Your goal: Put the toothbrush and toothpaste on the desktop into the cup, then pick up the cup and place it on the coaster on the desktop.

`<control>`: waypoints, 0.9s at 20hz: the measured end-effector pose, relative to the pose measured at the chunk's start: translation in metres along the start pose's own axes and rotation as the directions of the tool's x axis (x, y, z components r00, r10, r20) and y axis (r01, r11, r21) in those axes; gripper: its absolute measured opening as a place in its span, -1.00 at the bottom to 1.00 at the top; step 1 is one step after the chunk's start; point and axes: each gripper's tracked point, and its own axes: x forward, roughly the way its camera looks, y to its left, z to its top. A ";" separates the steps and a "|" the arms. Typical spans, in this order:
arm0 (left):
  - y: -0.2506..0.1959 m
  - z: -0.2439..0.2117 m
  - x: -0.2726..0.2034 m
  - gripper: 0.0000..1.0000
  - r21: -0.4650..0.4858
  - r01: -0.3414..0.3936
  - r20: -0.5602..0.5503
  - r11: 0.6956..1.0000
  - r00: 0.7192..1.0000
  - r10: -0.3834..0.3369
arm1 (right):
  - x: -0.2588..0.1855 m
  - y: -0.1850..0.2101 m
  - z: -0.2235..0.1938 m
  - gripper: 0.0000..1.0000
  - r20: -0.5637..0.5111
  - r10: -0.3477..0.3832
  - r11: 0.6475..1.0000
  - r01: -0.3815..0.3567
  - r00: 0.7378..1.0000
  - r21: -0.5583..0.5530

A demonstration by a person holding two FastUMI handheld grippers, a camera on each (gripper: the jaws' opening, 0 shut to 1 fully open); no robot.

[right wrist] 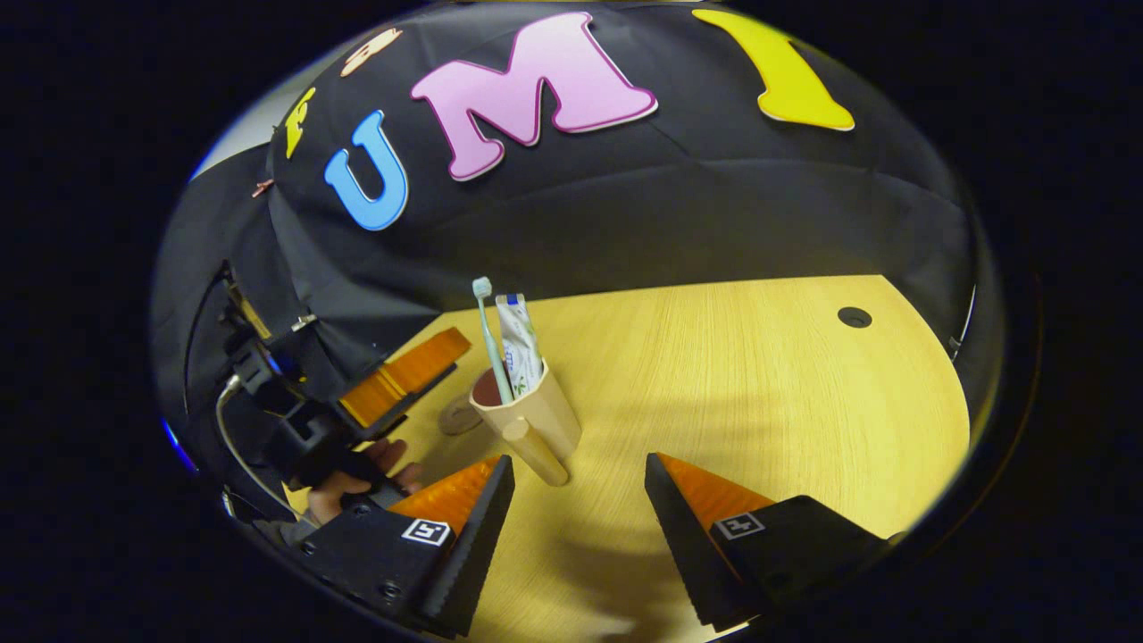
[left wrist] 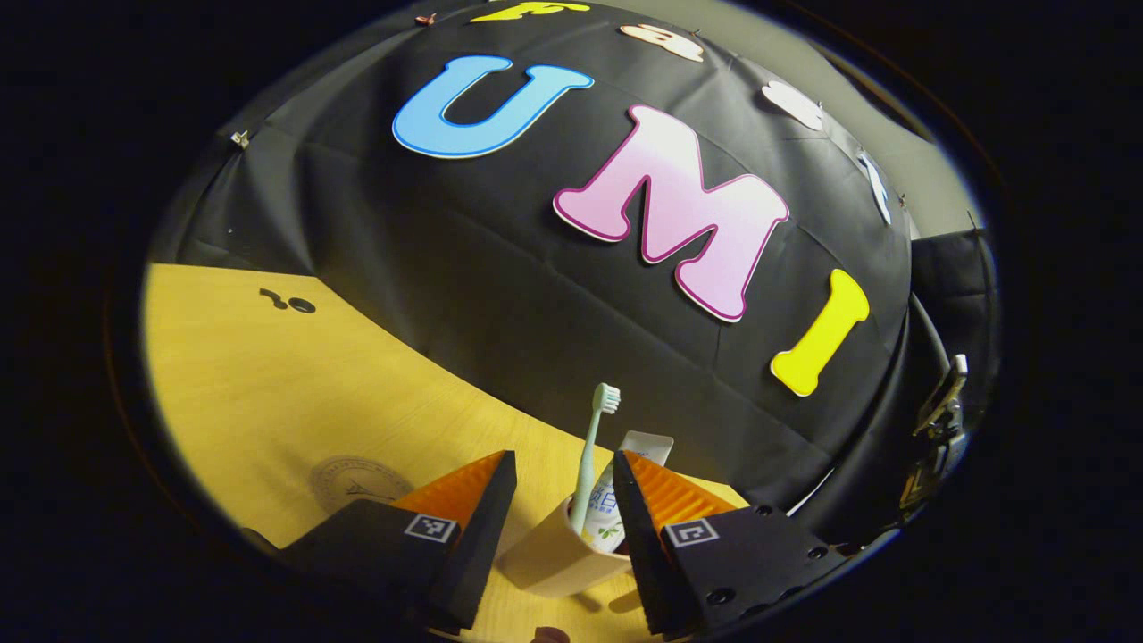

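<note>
Both views low, sharing cup.

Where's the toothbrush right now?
The toothbrush stands bristles-up in the cup beside the toothpaste, on the desk near the left gripper.

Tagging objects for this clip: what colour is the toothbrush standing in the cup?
Pale mint green, with a white-bristled head; the toothbrush shows best in the left gripper view, in the cup.
</note>
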 end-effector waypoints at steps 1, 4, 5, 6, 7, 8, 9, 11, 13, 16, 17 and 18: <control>0.007 0.005 -0.011 0.42 0.015 -0.011 -0.008 1.000 1.000 0.011 | 0.001 0.001 -0.005 0.82 -0.051 0.000 1.000 0.000 0.999 -0.005; 0.028 0.017 -0.048 0.46 0.058 -0.036 -0.048 0.998 0.998 0.039 | 0.011 0.009 -0.013 0.85 -0.187 0.012 0.998 -0.022 0.982 -0.050; 0.033 0.021 -0.061 0.46 0.073 -0.041 -0.061 0.996 0.997 0.045 | 0.015 0.015 -0.016 0.85 -0.228 0.014 0.998 -0.029 0.973 -0.062; 0.039 0.024 -0.076 0.46 0.096 -0.044 -0.078 0.994 0.996 0.051 | 0.021 0.019 -0.019 0.85 -0.262 0.009 0.997 -0.030 0.965 -0.077; 0.043 0.026 -0.088 0.46 0.119 -0.046 -0.091 0.992 0.994 0.057 | 0.027 0.021 -0.021 0.85 -0.287 0.006 0.995 -0.033 0.958 -0.089; 0.047 0.027 -0.100 0.46 0.140 -0.046 -0.107 0.989 0.992 0.061 | 0.034 0.025 -0.027 0.85 -0.323 0.006 0.994 -0.041 0.946 -0.100; 0.051 0.027 -0.112 0.46 0.154 -0.045 -0.123 0.987 0.990 0.065 | 0.045 0.030 -0.032 0.85 -0.343 0.002 0.992 -0.045 0.939 -0.116; 0.057 0.030 -0.131 0.47 0.164 -0.051 -0.143 0.985 0.987 0.075 | 0.059 0.031 -0.037 0.85 -0.384 -0.025 0.985 -0.043 0.923 -0.166; 0.060 0.030 -0.144 0.47 0.164 -0.063 -0.149 0.984 0.985 0.087 | 0.070 0.032 -0.043 0.86 -0.435 -0.054 0.977 -0.042 0.899 -0.207; 0.063 0.025 -0.161 0.51 0.156 -0.077 -0.161 0.985 0.982 0.102 | 0.086 0.034 -0.045 0.85 -0.478 -0.078 0.974 -0.035 0.875 -0.224; 0.065 0.023 -0.165 0.53 0.149 -0.084 -0.165 0.985 0.980 0.108 | 0.090 0.035 -0.046 0.85 -0.490 -0.084 0.974 -0.033 0.868 -0.224; 0.066 0.022 -0.170 0.53 0.139 -0.088 -0.169 0.986 0.979 0.112 | 0.095 0.037 -0.046 0.85 -0.495 -0.084 0.973 -0.035 0.865 -0.228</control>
